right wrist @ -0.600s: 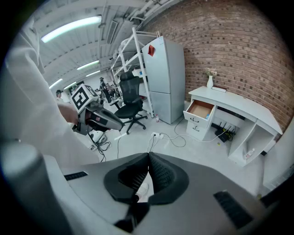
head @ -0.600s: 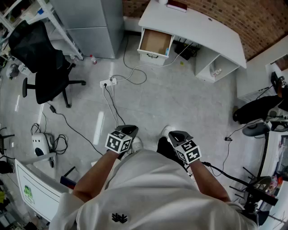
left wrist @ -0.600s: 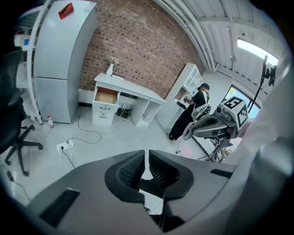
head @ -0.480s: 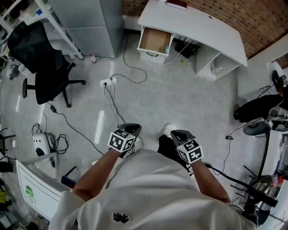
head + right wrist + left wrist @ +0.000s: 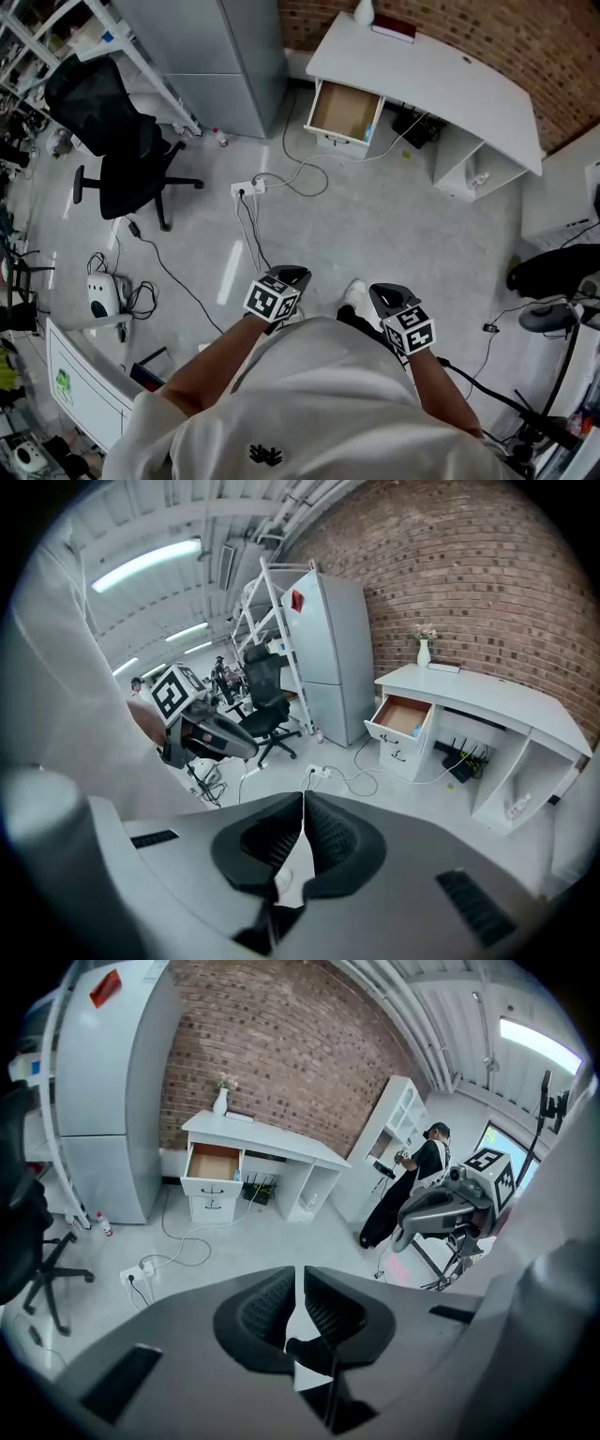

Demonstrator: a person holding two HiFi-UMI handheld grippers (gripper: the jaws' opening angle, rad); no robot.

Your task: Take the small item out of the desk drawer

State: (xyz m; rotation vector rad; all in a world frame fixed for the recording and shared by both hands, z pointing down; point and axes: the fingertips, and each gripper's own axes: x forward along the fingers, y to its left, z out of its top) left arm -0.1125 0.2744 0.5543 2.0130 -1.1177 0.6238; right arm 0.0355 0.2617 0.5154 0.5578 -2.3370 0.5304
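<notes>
Two tools hang close to the person's body, angled down toward the floor. The left tool (image 5: 298,1279) and the right tool (image 5: 302,801) each have their jaws pressed together with nothing between them. Farther out, a power strip (image 5: 316,771) and its cables lie on the floor. Well beyond, by the brick wall, the open drawer (image 5: 403,714) juts from the white surface (image 5: 487,700). A small bluish item (image 5: 415,730) sits at the drawer's front right corner, too small to identify. It looks light and rigid, so a gentle pinch from above across its narrow sides should hold it, though a smooth skin could slip.
</notes>
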